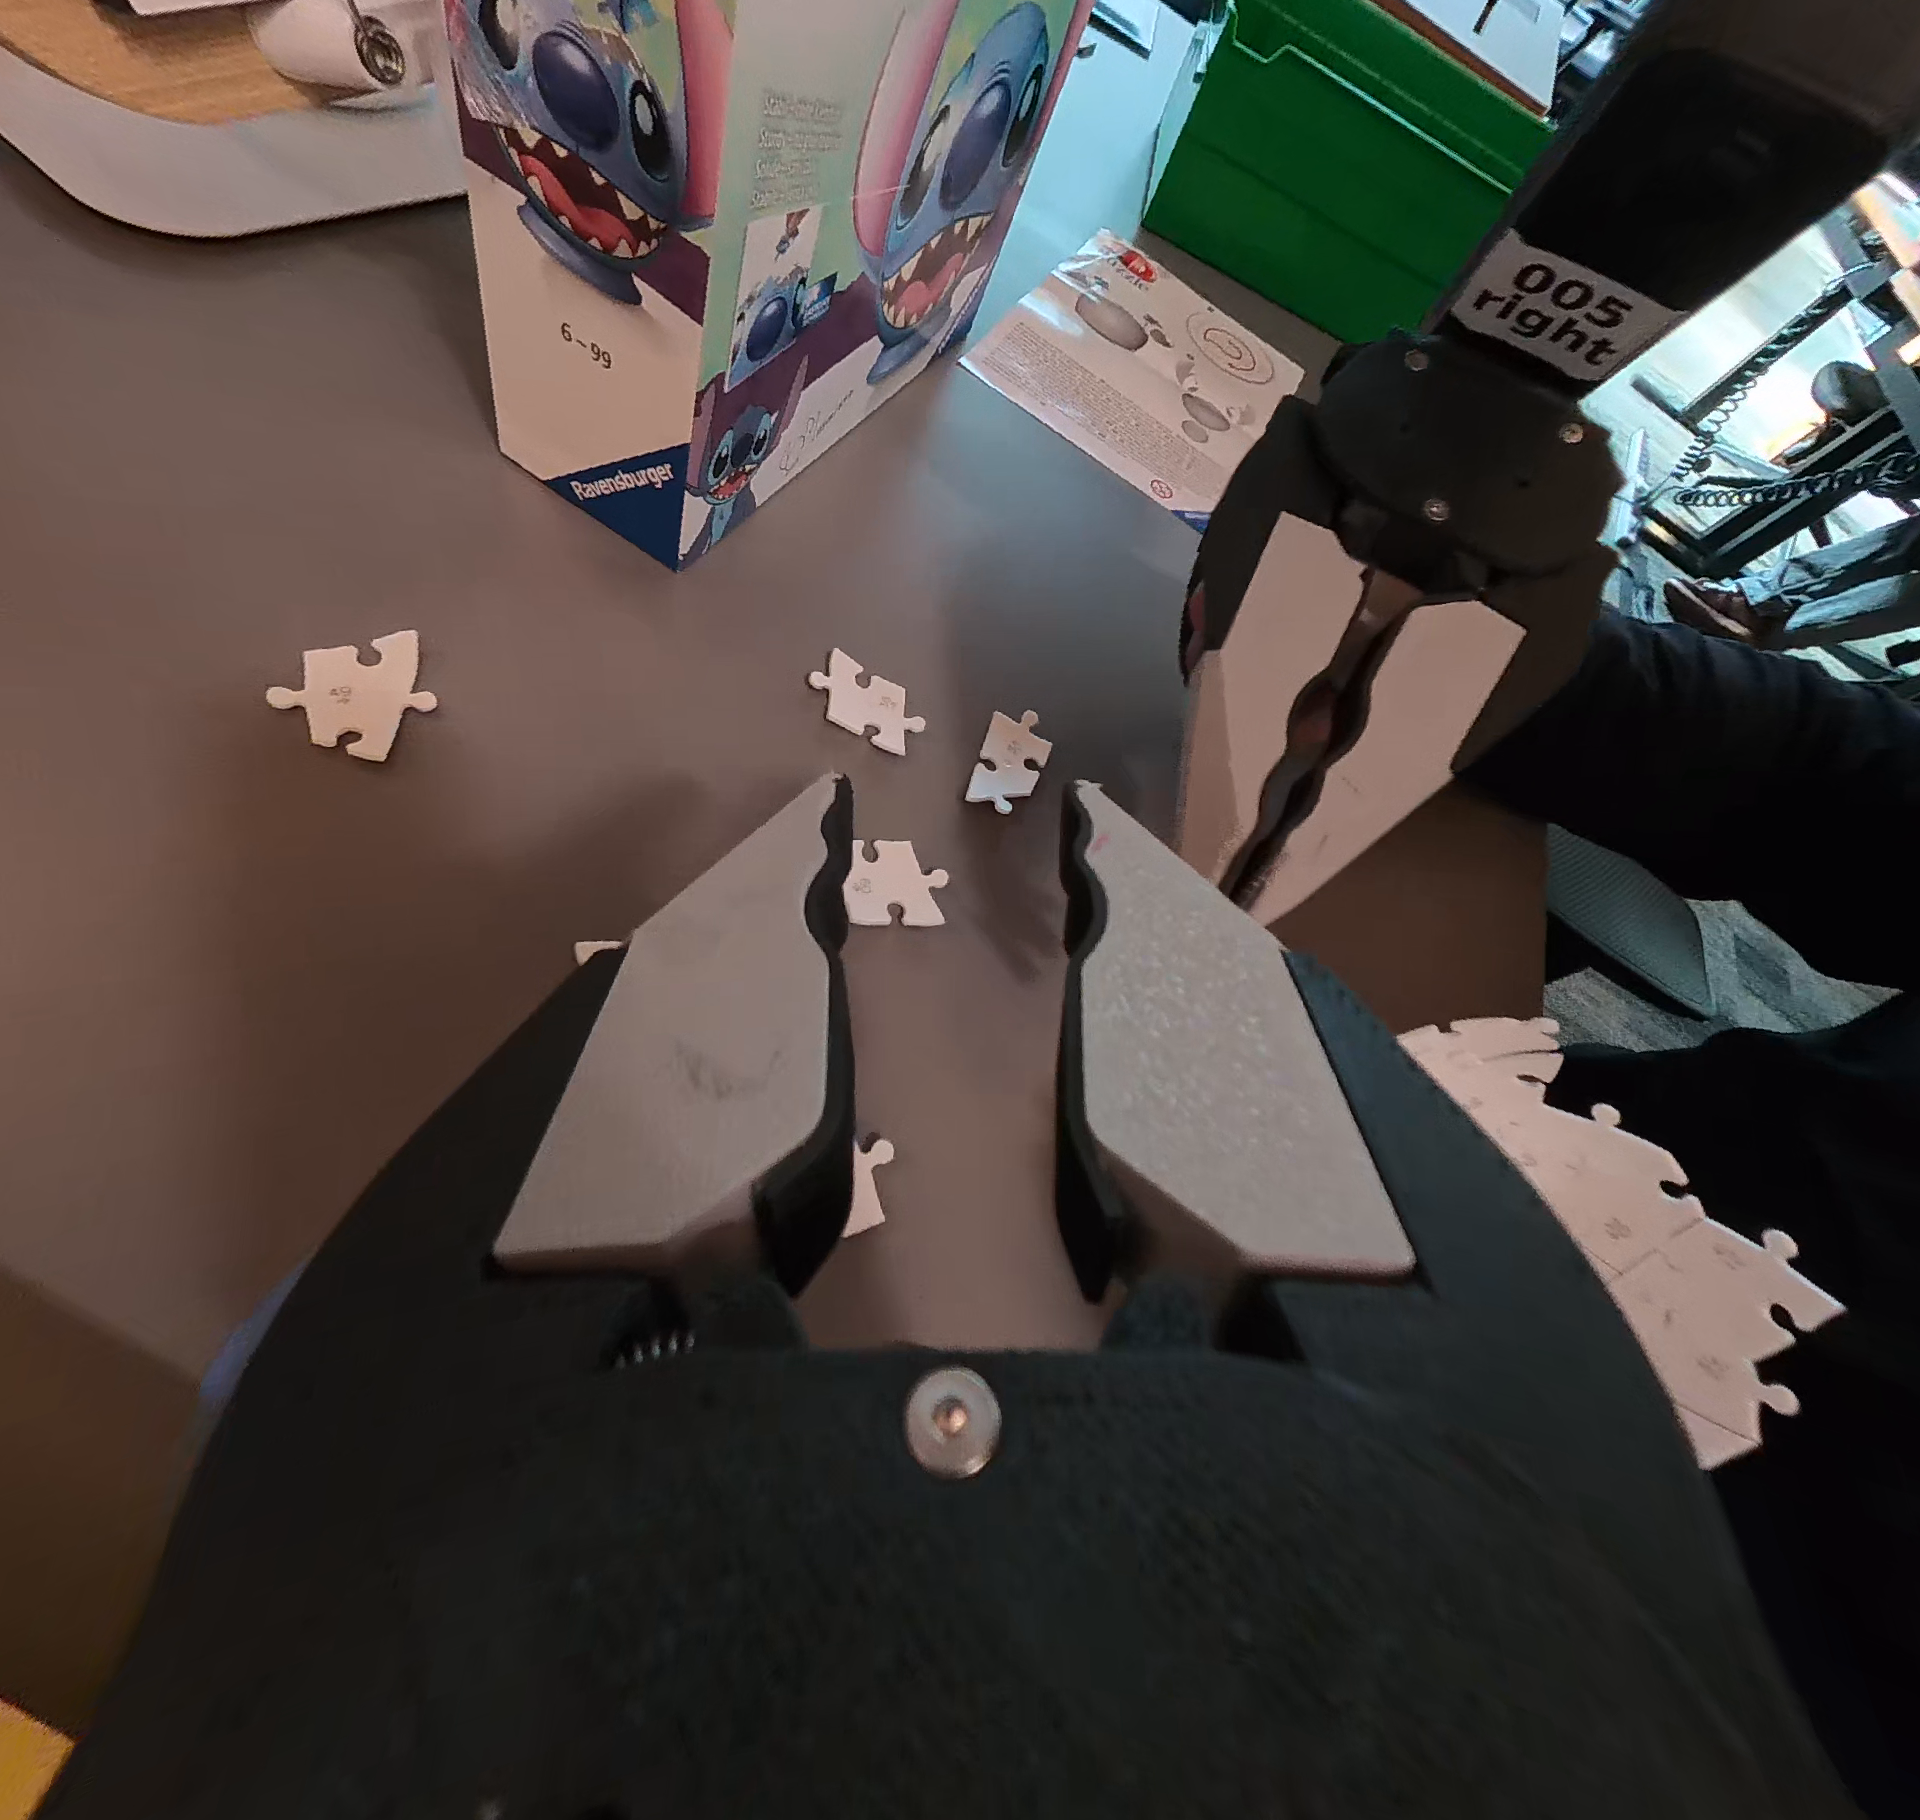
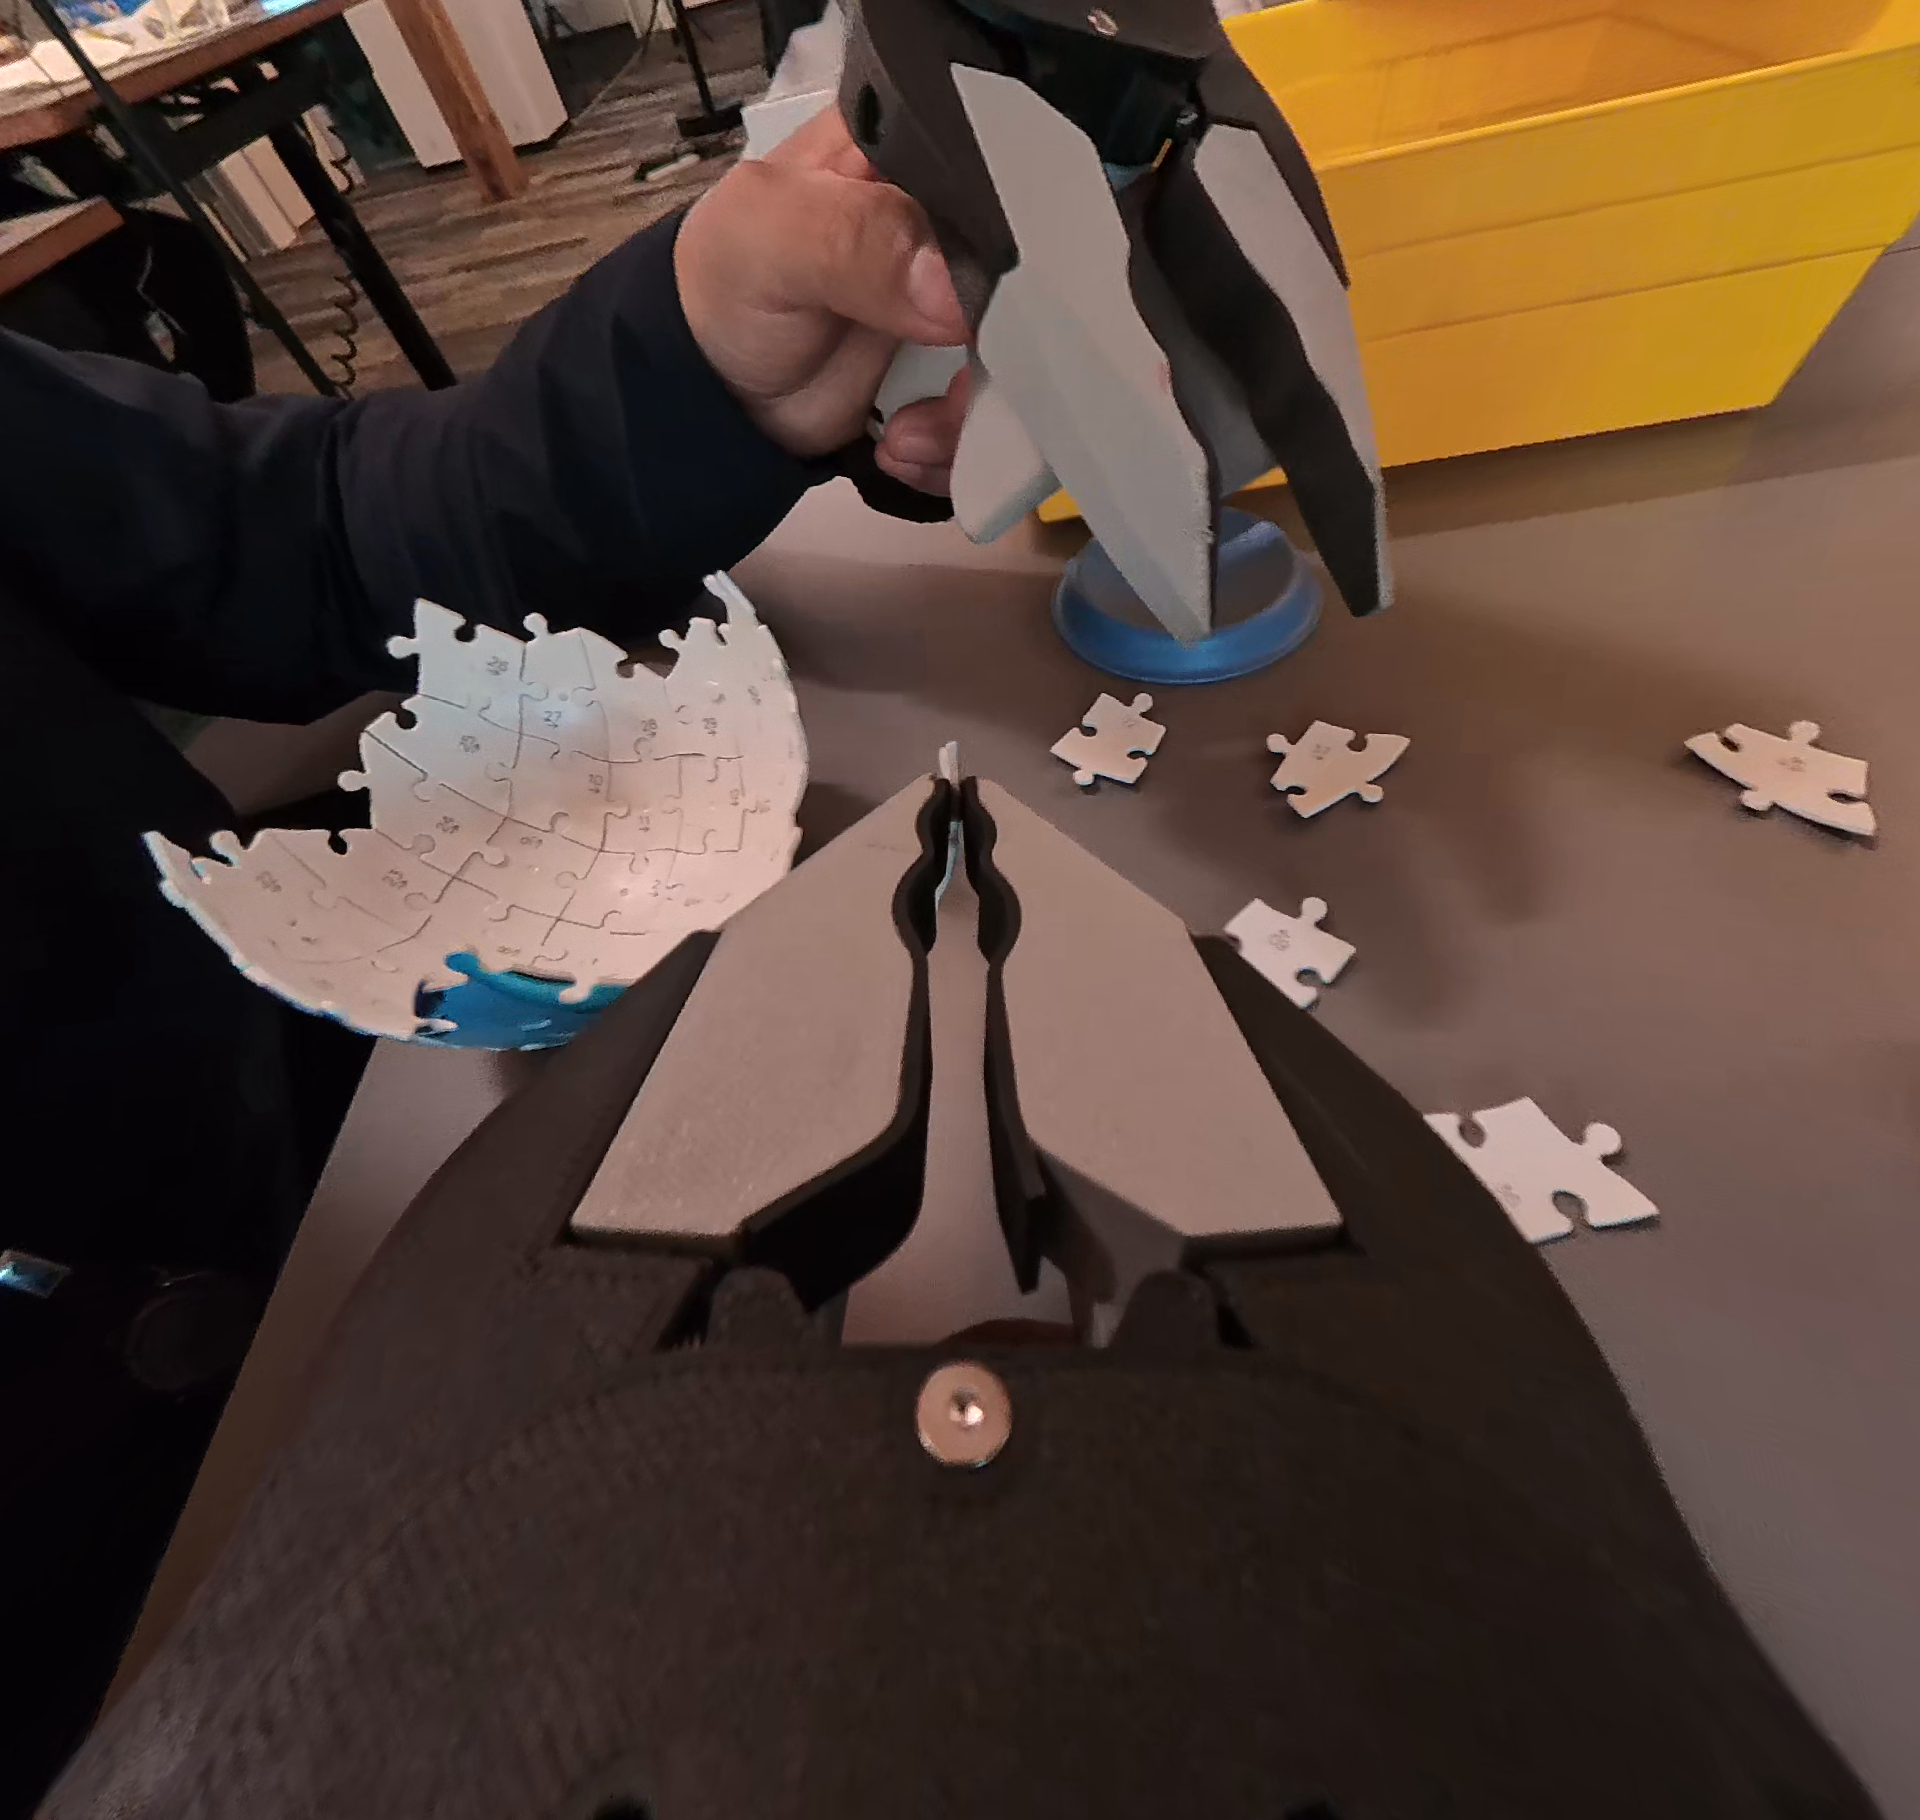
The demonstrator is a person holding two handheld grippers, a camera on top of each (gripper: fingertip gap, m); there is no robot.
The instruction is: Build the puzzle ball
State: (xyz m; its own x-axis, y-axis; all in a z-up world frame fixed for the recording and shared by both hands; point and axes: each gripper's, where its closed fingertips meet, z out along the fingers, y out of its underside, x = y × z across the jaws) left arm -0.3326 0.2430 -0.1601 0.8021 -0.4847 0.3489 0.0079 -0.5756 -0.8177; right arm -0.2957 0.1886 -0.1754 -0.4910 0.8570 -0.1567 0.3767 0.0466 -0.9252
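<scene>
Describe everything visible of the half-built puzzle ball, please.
The half-built puzzle ball is a bowl-shaped shell of interlocked curved pieces. Its inside is white with small printed numbers; the outside, visible at the bottom edge, is blue. The rim is jagged with tabs and gaps. It sits tilted, opening upward, at the near edge of the grey table, beside the person's dark sleeve. No gripper touches it.

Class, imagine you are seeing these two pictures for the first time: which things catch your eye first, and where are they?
The half-built puzzle ball, a white bowl of joined pieces, sits at the table's near edge. The right gripper beside it pinches one piece. Across the table stands the colourful puzzle box, loose pieces lying before it.
</scene>
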